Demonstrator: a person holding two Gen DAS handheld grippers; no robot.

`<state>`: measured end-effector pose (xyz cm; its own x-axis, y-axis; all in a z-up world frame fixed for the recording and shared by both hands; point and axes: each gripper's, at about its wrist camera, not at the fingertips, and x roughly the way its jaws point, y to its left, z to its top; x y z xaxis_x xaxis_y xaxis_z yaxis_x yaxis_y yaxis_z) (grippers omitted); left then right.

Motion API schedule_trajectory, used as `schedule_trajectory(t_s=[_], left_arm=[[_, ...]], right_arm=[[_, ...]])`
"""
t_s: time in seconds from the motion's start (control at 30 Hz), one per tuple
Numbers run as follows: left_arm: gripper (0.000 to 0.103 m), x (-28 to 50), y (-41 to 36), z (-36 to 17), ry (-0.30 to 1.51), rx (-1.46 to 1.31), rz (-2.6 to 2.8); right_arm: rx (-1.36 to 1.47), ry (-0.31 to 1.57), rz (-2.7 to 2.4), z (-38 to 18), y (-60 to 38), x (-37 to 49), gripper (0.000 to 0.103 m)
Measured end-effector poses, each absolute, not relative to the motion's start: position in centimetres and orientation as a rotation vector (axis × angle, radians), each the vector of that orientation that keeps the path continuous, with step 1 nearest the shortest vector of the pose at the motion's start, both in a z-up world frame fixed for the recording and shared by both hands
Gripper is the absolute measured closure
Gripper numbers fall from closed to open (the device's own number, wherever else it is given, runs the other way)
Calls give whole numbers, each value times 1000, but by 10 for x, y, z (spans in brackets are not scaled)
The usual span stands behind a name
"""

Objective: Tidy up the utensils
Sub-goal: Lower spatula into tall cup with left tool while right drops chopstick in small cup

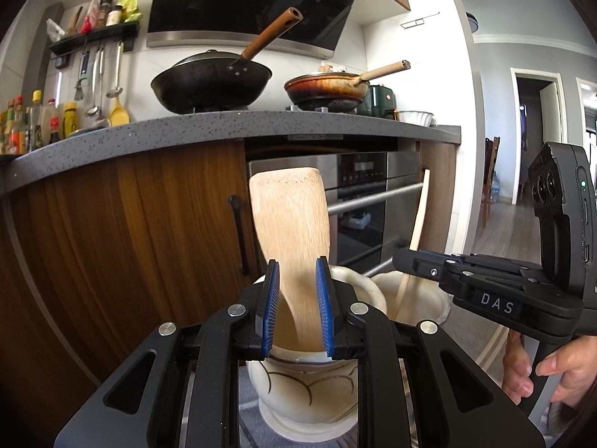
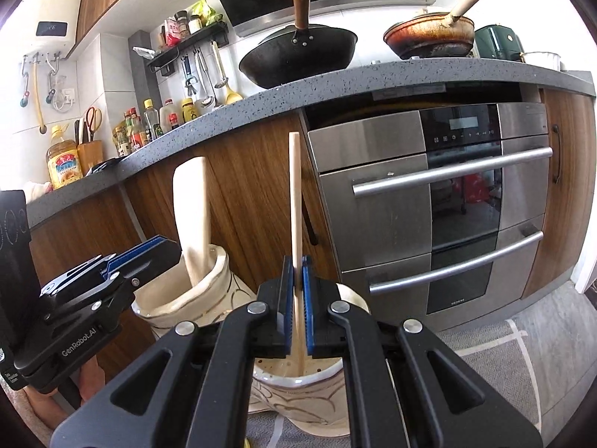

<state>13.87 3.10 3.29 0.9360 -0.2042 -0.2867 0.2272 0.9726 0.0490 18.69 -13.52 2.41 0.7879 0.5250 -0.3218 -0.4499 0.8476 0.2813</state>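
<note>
the wooden spatula (image 1: 289,231) stood blade-up w/ its handle end down in the left ceramic jar (image 1: 302,392), held between the blue pads of the left claw (image 1: 297,308). that claw was only part open, pads pressed on the narrow neck of the spatula just above the jar mouth. beside it the thin wooden stick (image 2: 295,201), prob a chopstick or slim spoon handle, stood nearly upright w/ its lower end in the right ceramic jar (image 2: 298,384); the right claw (image 2: 297,308) was all but closed, pinching it just above the rim. both jars sat on a grey rug (image 2: 522,354) on the floor, touching or just beside each other, in front of the wood cabinets (image 1: 130,216) and steel oven (image 2: 429,205). a hand (image 1: 552,366) gripped the right tool's handle.

handling, as a guess: both utensils look light, stiff, dry wood, not slippery, so a modest pinch should do. the spatula's best taken at the neck, where it's narrow enough for the pads; the wide blade makes it top-heavy, so it may tip against the rim when let go. the stick is thin & could pivot in the pads. jars look glazed ceramic, heavy-ish but breakable, & could rock if a utensil is pushed sideways.

up on the worktop (image 1: 224,130): a black wok (image 1: 211,82), a brown pan (image 1: 326,87), bottles (image 2: 149,123) further off.
</note>
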Motion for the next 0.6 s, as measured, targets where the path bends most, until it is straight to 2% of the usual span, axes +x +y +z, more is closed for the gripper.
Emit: schedule_trajectory(t_s=[0.27,0.33,0.37,0.4,0.53,0.6], left_arm=[[82,140,37,30,319,47,-219],[80,138,38,31,321,42,-223],[73,136,38,33,321,43,-220],[62,134,38,34,319,42,-219],[46,121,42,45,307,24,-220],[38,114,43,49,312,16,-221]], right_arm=[[218,472,555,21,-133,194,96],[216,469,547,23,-132,192,84],[219,466,550,24,-133,190,65],[224,460,548,27,-134,188,51],[232,430,540,41,-142,174,49],[241,429,536,46,-148,168,40]])
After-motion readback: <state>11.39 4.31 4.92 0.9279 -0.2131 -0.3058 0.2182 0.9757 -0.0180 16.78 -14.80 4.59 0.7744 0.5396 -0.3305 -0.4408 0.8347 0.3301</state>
